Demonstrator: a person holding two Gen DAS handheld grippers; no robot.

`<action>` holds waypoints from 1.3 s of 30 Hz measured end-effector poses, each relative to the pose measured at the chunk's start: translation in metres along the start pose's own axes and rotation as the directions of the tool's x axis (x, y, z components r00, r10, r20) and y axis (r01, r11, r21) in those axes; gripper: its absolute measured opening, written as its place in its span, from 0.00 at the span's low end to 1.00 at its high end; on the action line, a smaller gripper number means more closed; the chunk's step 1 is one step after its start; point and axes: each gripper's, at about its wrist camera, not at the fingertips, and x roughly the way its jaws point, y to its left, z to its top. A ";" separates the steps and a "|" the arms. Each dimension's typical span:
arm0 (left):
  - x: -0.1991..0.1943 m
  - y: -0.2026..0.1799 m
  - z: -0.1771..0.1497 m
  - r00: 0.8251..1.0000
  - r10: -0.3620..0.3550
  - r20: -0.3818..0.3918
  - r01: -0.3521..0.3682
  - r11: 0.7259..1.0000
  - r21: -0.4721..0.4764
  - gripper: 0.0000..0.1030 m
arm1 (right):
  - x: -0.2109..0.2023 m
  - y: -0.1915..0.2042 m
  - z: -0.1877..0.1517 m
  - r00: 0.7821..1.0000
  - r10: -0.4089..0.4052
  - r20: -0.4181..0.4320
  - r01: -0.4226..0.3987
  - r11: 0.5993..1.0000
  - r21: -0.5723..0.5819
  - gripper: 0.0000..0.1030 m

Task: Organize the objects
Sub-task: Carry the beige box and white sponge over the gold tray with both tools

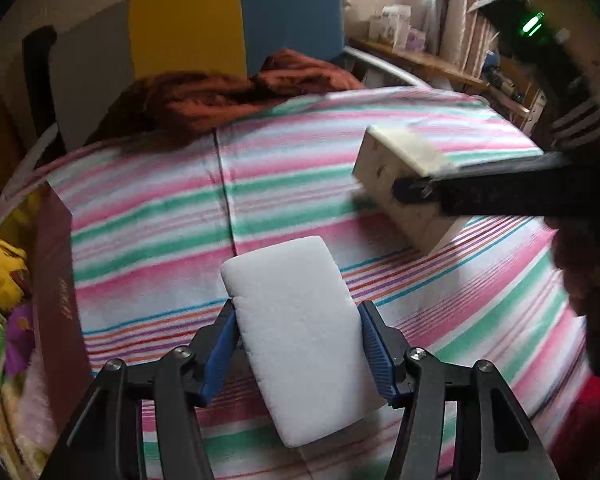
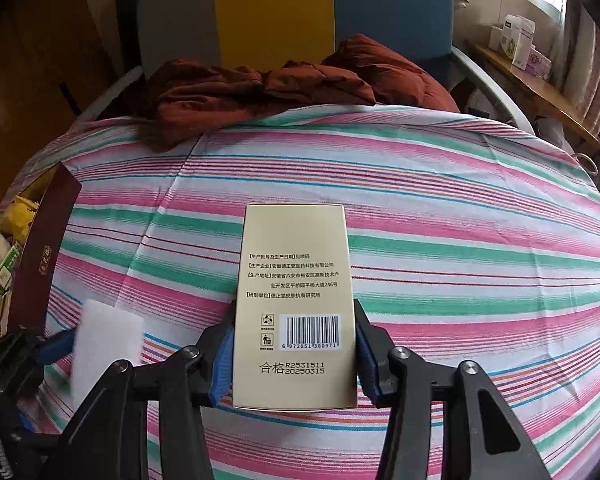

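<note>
Gold carton [image 2: 296, 308] clamped between the blue pads of the right gripper [image 2: 295, 350], held above the striped bedsheet [image 2: 460, 240]. Upward face carries Chinese print, a barcode numbered 6 972051 380971, then "合格 R2531511 20250315". Recycling and bin symbols sit left of the barcode.

Left gripper [image 1: 298, 354] grips a white foam pad [image 1: 296, 332] between its pads, also over the bedsheet. In the right wrist view this pad [image 2: 108, 332] shows blurred, to the left of the carton.

Dark red box [image 1: 56, 300] stands at the sheet's left edge; gold lettering on its side, too small to read. Yellow, green and white packets [image 2: 4, 256] lie inside it. Rust-coloured quilt [image 2: 300, 84] bunched at the far end of the sheet, against a grey, yellow and blue headboard [image 1: 188, 24]. Wooden shelf [image 2: 540, 92] with small cartons runs beyond the sheet's right side.
</note>
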 end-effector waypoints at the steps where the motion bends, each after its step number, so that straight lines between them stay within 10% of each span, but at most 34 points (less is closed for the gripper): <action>1: -0.007 0.000 0.002 1.000 -0.004 0.019 0.004 1.000 0.004 0.58 | 0.000 0.000 0.000 1.000 -0.002 0.000 0.002 1.000 -0.001 0.48; 12: -0.091 0.008 0.018 0.980 -0.013 0.199 0.011 1.000 0.015 0.58 | 0.005 -0.001 -0.003 0.999 -0.046 -0.014 0.046 0.999 0.001 0.48; 39: -0.139 0.112 -0.037 0.975 0.106 0.195 -0.077 0.985 -0.152 0.59 | -0.011 0.064 -0.014 0.993 -0.095 -0.074 0.091 0.994 -0.059 0.48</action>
